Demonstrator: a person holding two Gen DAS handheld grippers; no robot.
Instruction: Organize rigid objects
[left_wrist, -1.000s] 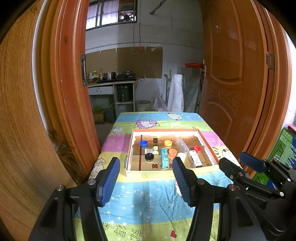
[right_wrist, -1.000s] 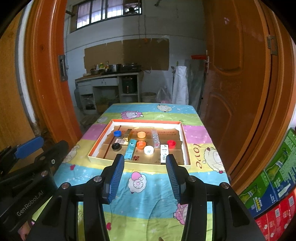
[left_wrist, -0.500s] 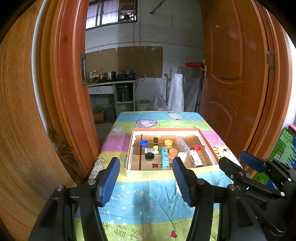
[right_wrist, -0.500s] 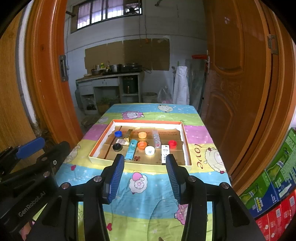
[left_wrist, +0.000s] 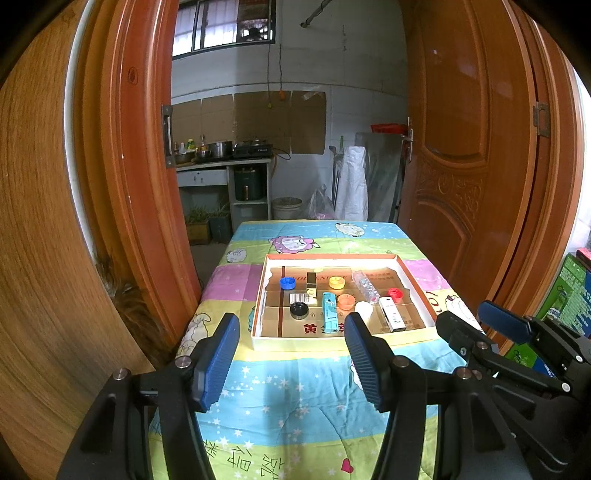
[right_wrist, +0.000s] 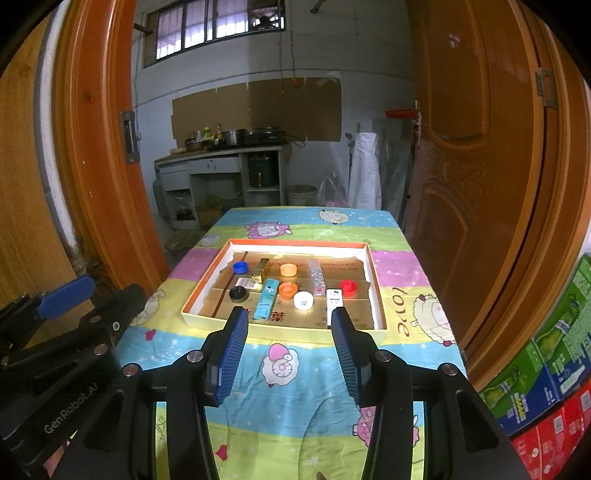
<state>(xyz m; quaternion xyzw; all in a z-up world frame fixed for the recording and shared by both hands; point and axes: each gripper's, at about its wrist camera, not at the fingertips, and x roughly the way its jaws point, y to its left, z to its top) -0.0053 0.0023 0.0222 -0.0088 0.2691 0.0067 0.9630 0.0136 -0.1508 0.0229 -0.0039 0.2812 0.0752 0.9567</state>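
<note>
A shallow cardboard tray (left_wrist: 258, 338) (right_wrist: 192, 318) lies on a table with a cartoon cloth. In it are a blue cap (left_wrist: 287, 283), a black cap (left_wrist: 299, 309), a yellow cap (left_wrist: 336, 282), an orange cap (left_wrist: 346, 301), a red cap (left_wrist: 394, 294), a white cap (right_wrist: 303, 300), a teal tube (left_wrist: 328, 317), a white box (left_wrist: 392, 319) and a clear bottle (left_wrist: 365, 286). My left gripper (left_wrist: 291, 360) is open and empty, above the cloth in front of the tray. My right gripper (right_wrist: 290, 350) is open and empty, also short of the tray.
Orange wooden doors stand close on both sides (left_wrist: 122, 184) (left_wrist: 465, 166). Colourful cartons (right_wrist: 546, 384) are stacked at the right of the table. A kitchen counter (left_wrist: 221, 162) stands behind. The right gripper shows at the right of the left wrist view (left_wrist: 517, 354).
Nothing has visibly changed. Both grippers stay open and hold their places in front of the tray.
</note>
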